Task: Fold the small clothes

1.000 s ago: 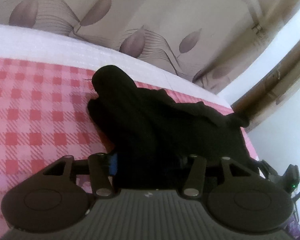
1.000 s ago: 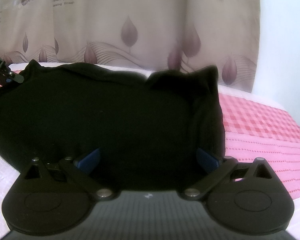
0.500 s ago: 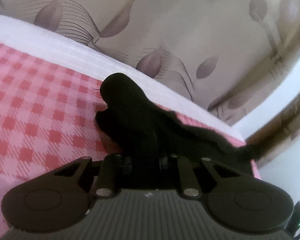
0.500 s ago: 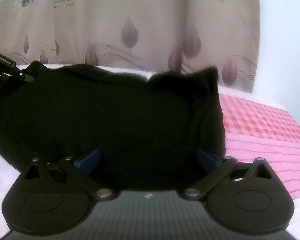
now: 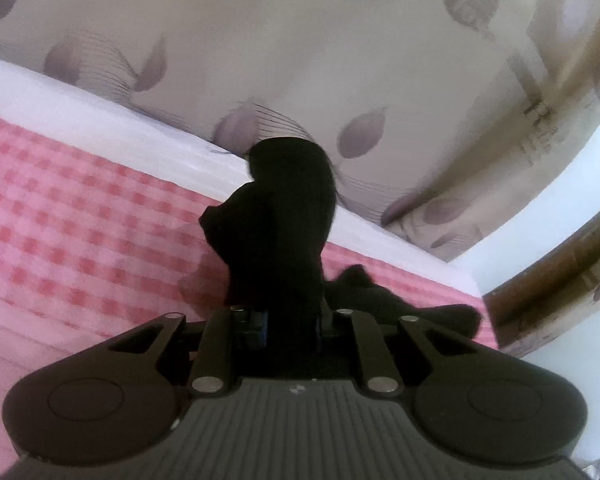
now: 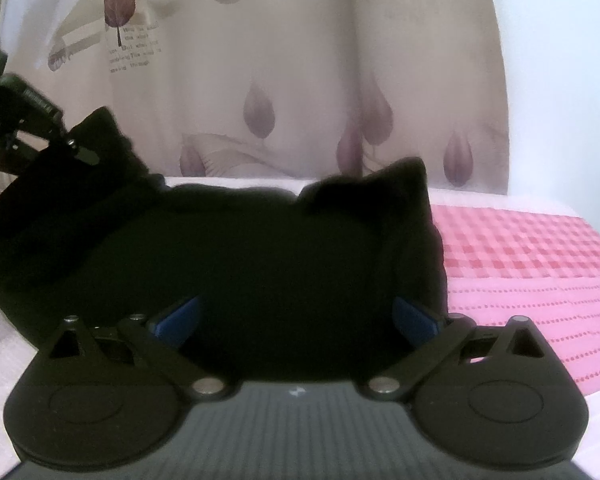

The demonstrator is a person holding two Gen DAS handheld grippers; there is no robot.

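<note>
**Left corner of the garment raised for folding; right gripper held ready over the cloth**

The black garment (image 6: pixel 260 264) is spread on the pink checked bedspread (image 6: pixel 540 248), which lies over a bed in front of a leaf-patterned curtain (image 5: pixel 300 60). Most of the cloth rests flat, directly ahead of the right gripper (image 6: pixel 296 316).

The left gripper (image 5: pixel 292 320) is clamped on one edge of the garment. Its jaws have just been closing, and a bunched fold of black cloth is now pinched between them. In the left wrist view this fold stands up above the jaws, while the remainder (image 5: pixel 400 304) trails down to the bedspread on the right. In the right wrist view the same gripper (image 6: pixel 32 120) is seen at the far left, with the garment's corner drawn up toward it. The corner is judged to be held high so that it can be carried over the flat part without dragging.

The right gripper's jaws are spread wide, with its blue pads (image 6: pixel 176 318) to either side of the near portion of the cloth. No pinch is made. This position is judged to be a waiting one, from which the near edge could be gripped or steadied while the fold is laid.
</note>
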